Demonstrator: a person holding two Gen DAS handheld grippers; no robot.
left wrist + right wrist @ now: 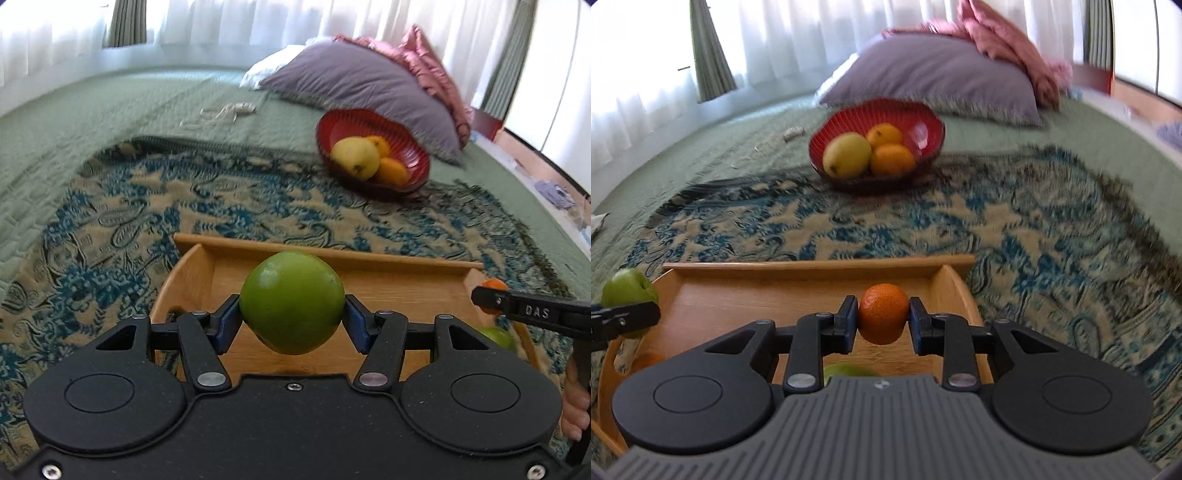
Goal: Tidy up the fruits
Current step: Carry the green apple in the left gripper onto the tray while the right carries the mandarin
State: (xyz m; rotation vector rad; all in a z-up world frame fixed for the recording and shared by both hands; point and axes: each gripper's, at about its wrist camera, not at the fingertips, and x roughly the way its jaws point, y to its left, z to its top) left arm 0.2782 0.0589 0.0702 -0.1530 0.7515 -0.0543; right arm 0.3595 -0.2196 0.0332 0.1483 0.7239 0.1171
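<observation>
Bedspread (110, 110) under paisley throw (1034, 229), wooden tray (812, 266), white curtains (794, 33) behind

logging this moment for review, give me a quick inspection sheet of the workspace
surface: patterned blanket over a green bedspread
job's things: wooden tray up front with a green fruit in it; red bowl farther back, tilted, with a yellow fruit and two oranges
clutter: a pale cord or string on the bedspread
grippers: left gripper, jaws closed on a green apple; right gripper, jaws closed on a small orange
cables: nothing seen for certain
surroundings: grey pillow, pink cloth, curtains
</observation>
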